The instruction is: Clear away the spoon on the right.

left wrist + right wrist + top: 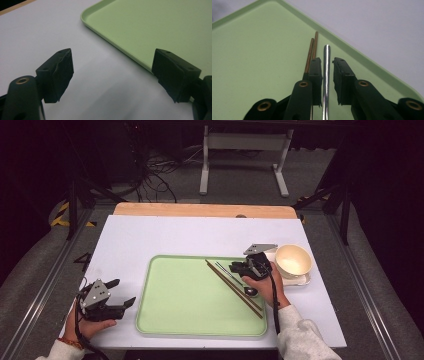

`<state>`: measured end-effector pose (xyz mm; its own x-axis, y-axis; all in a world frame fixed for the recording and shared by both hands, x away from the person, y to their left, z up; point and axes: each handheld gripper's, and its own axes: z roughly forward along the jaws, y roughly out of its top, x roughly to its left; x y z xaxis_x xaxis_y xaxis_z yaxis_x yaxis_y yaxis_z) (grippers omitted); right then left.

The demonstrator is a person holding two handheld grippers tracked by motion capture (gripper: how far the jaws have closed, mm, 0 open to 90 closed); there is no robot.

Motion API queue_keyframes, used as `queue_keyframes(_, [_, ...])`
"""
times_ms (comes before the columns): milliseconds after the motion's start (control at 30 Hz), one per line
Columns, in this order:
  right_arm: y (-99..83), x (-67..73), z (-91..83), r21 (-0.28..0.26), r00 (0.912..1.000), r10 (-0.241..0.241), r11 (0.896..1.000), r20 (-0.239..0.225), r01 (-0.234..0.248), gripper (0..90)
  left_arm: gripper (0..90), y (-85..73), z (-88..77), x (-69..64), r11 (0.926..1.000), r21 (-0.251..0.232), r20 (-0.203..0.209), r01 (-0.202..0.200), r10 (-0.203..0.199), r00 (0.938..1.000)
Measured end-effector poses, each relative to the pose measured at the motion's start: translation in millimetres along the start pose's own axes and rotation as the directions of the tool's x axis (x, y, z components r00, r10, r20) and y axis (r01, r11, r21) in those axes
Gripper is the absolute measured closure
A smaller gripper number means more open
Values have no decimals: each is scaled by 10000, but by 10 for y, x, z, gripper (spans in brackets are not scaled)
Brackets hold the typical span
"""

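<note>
1. The right tongs (327, 65) straddle the spoon's handle (326, 75); the jaws stand slightly apart with a thin gap on each side, gripping nothing.
2. The chopsticks (311, 52) lie just beside the left jaw on the tray (257, 62), whose rim runs near the right jaw.
3. The left tongs (112, 72) gape wide and empty over bare counter (37, 32), with the tray's edge (110, 42) near one jaw.
</note>
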<state>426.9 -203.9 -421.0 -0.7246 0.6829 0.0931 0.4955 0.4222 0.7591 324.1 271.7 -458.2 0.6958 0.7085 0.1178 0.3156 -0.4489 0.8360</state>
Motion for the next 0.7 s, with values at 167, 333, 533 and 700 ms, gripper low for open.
queue_keyframes(167, [5, 62, -6, 142, 9985, -491, 9987, 262, 487, 762, 186, 2, -3, -2, 10000, 23, -16, -60, 60, 10000])
queue_keyframes(333, [7, 111, -20, 262, 9955, -850, 9961, 410, 839, 765, 186, 2, -7, 1, 10000, -7, -66, -45, 45, 10000])
queue_keyframes(533, [-20, 115, -71, 215, 9940, -961, 9952, 527, 950, 794, 186, 2, -6, -8, 10000, 10, -49, -42, 42, 10000])
queue_keyframes(700, [-49, 108, -126, 191, 9929, -998, 9949, 647, 987, 820, 186, 7, -7, -14, 10000, 16, -67, -56, 56, 10000])
